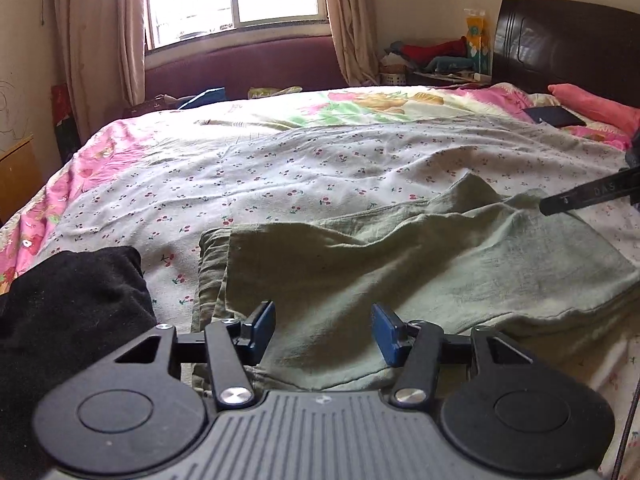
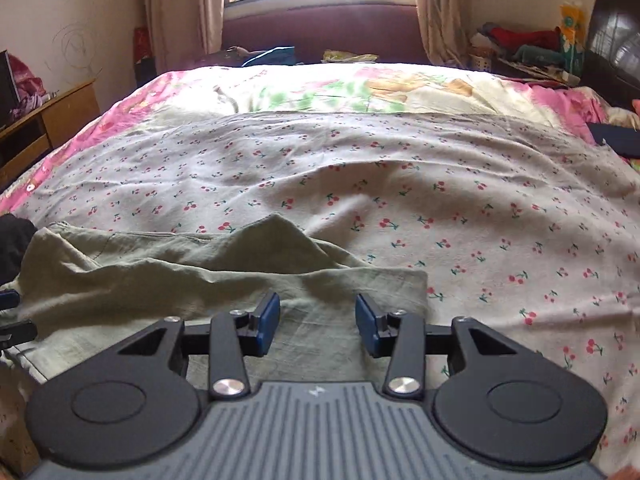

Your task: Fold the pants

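Hovering low over green pants (image 1: 400, 272), left gripper (image 1: 323, 330), right gripper (image 2: 317, 322), fingers apart

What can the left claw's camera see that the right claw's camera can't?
Only the left wrist view shows a pink pillow by the dark headboard, and a big black cloth close beside the left claw. Only the right wrist view shows a wooden cabinet against the wall. Both show the green pants lying on the cherry-print sheet, the window, and open claws; the right claw hangs over the pants.
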`<act>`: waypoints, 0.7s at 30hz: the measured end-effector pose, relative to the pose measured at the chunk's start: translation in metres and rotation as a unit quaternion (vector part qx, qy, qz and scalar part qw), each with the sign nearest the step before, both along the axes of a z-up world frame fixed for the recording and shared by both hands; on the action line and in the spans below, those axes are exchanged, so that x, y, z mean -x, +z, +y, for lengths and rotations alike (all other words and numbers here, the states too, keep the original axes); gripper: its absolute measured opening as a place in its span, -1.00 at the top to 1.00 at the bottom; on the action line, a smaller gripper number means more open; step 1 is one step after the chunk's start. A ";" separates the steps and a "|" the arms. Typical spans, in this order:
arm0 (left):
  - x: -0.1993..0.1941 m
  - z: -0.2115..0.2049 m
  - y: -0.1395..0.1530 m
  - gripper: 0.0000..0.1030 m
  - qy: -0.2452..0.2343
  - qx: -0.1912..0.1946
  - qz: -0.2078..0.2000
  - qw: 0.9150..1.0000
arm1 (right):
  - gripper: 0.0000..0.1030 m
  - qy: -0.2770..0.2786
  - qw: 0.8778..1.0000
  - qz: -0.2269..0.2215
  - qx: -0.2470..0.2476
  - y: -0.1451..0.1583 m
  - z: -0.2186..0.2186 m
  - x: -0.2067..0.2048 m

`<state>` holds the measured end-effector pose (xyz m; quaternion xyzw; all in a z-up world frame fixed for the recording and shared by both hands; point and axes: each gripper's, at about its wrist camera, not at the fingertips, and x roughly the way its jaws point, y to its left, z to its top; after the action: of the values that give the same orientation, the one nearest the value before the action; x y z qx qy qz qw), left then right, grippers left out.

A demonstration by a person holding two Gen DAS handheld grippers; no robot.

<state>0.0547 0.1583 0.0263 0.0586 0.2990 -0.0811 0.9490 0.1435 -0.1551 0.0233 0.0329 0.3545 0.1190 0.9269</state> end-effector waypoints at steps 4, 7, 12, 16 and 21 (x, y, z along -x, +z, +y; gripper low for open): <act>-0.011 -0.019 0.005 -0.28 -0.020 0.006 -0.009 1.000 | 0.13 -0.057 0.995 0.054 -0.069 -0.017 -0.043 0.018; -0.027 -0.043 0.002 -0.29 -0.056 -0.002 -0.008 0.998 | 0.10 -0.068 0.993 0.054 -0.084 -0.026 -0.050 0.027; -0.079 -0.046 -0.025 -0.31 -0.025 -0.023 0.041 0.999 | 0.01 -0.059 0.992 0.045 -0.098 -0.026 -0.051 0.030; -0.086 -0.018 -0.025 -0.40 0.004 -0.004 0.050 0.999 | 0.01 -0.034 0.993 0.045 -0.107 -0.027 -0.051 0.039; -0.084 -0.001 -0.006 -0.39 0.046 -0.010 0.032 0.998 | 0.01 -0.022 0.991 0.032 -0.131 -0.032 -0.053 0.051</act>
<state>0.1387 0.1570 0.0208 0.0512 0.3323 -0.0362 0.9411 0.0926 -0.2084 -0.0091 0.1655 0.3647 0.1425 0.9052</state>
